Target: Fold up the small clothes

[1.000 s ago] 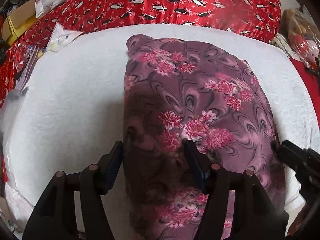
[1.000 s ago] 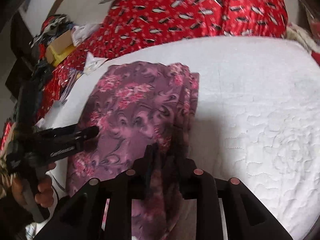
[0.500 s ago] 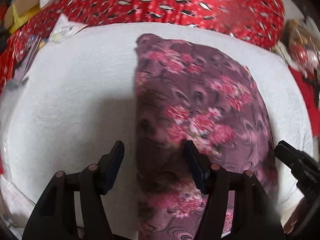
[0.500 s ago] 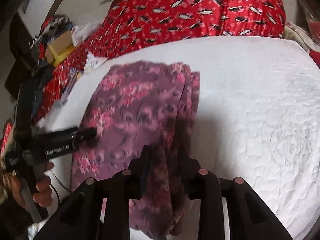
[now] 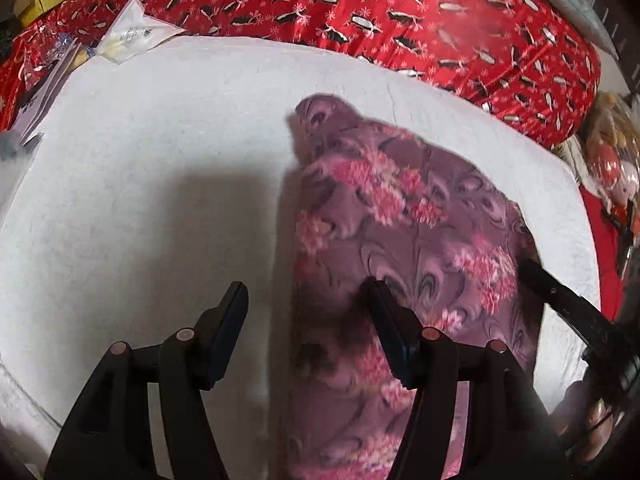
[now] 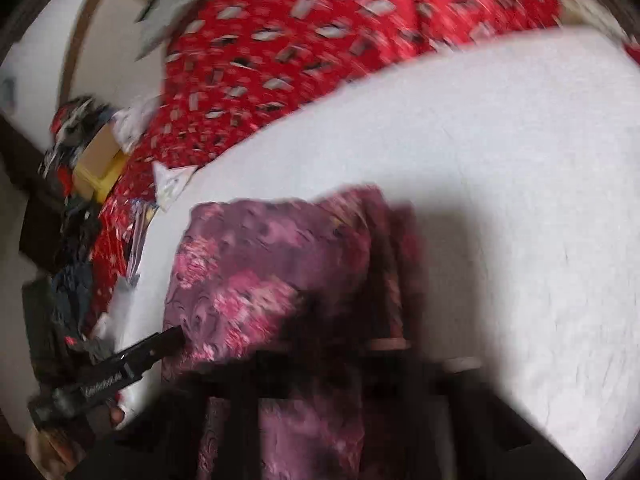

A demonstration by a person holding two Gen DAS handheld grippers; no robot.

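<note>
1. Since the earlier frames, the garment (image 5: 404, 248) has been drawn nearer, off the white bed (image 5: 152, 168).
2. Left tool (image 5: 305, 312): wide open, straddling the cloth's left edge, gripping nothing.
3. Right tool (image 6: 340, 364): blurred; grip state cannot be determined.
4. Step in hand: likely repositioning. Next: close on the edge, fold across.

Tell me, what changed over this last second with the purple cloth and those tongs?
The cloth has slid right and nearer in the left view, baring more white pad. The left tongs stay open astride its left edge. The right tongs have swung, blurring their view; earlier they pinched the cloth's right edge, but their grip cannot be told now. The red quilt stays put.
</note>
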